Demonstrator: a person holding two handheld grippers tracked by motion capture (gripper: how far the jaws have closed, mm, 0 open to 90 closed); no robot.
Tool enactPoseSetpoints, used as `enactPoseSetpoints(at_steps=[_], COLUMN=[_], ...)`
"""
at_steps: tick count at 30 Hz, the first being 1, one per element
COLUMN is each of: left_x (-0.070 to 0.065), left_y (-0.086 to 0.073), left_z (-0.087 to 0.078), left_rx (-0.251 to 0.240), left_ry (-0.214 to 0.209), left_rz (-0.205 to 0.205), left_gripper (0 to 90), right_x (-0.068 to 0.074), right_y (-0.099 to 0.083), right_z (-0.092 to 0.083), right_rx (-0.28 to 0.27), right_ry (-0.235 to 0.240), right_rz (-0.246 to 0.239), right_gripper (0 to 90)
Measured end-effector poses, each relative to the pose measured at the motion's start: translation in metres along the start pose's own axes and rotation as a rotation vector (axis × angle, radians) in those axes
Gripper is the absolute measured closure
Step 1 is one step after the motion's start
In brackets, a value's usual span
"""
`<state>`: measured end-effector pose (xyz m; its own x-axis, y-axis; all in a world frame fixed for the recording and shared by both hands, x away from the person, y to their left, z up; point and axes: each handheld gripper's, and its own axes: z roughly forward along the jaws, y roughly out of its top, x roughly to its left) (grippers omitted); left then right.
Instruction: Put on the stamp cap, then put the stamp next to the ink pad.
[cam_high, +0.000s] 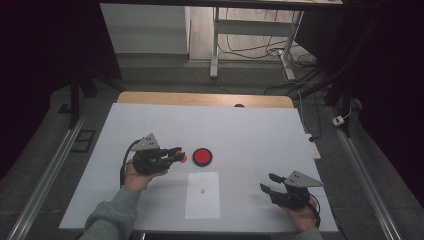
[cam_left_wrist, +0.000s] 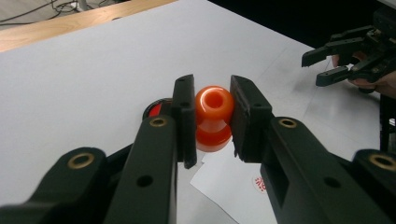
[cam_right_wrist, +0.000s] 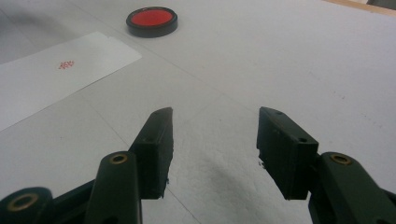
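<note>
My left gripper (cam_left_wrist: 212, 114) is shut on an orange spool-shaped stamp (cam_left_wrist: 214, 116), its two jaws pressing the stamp's rounded top from either side. In the high view that left gripper (cam_high: 176, 154) hangs just left of a round red ink pad in a black case (cam_high: 202, 157), with the orange stamp (cam_high: 183, 158) at its tip. A white sheet of paper (cam_high: 202, 195) bearing a small red mark (cam_high: 203, 190) lies in front of the pad. My right gripper (cam_right_wrist: 215, 144) stands open with nothing between its jaws, over bare table at the front right (cam_high: 267, 183).
The white tabletop (cam_high: 250, 135) has a wooden strip along its far edge (cam_high: 200, 99). Beyond it stand desk legs and loose cables on the floor (cam_high: 260, 50). A white power strip (cam_high: 313, 146) hangs off the table's right side.
</note>
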<state>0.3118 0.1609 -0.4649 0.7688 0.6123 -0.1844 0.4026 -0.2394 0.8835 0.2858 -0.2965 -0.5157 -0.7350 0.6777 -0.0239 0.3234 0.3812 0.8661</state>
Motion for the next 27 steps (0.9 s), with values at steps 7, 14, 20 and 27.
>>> enactPoseSetpoints(at_steps=[7, 14, 20, 27], left_x=[0.007, 0.013, 0.016, 0.023], left_y=[-0.003, -0.005, -0.007, -0.009], left_z=[0.002, 0.007, 0.014, 0.022], left_rx=[0.019, 0.036, 0.054, 0.076], left_ry=[0.047, 0.073, 0.094, 0.105], left_rz=[-0.004, -0.009, -0.011, -0.022], left_gripper=[72.3, 72.3, 72.3, 72.3], right_x=[0.001, 0.001, 0.001, 0.0], right_y=[0.0, 0.001, 0.001, 0.001], right_z=[0.001, 0.001, -0.001, 0.0], right_rx=[0.005, 0.0, 0.0, 0.001], right_ry=[-0.002, -0.002, -0.005, -0.006], right_rz=[-0.004, -0.004, -0.005, -0.005], right_gripper=[45.8, 45.9, 46.1, 46.1])
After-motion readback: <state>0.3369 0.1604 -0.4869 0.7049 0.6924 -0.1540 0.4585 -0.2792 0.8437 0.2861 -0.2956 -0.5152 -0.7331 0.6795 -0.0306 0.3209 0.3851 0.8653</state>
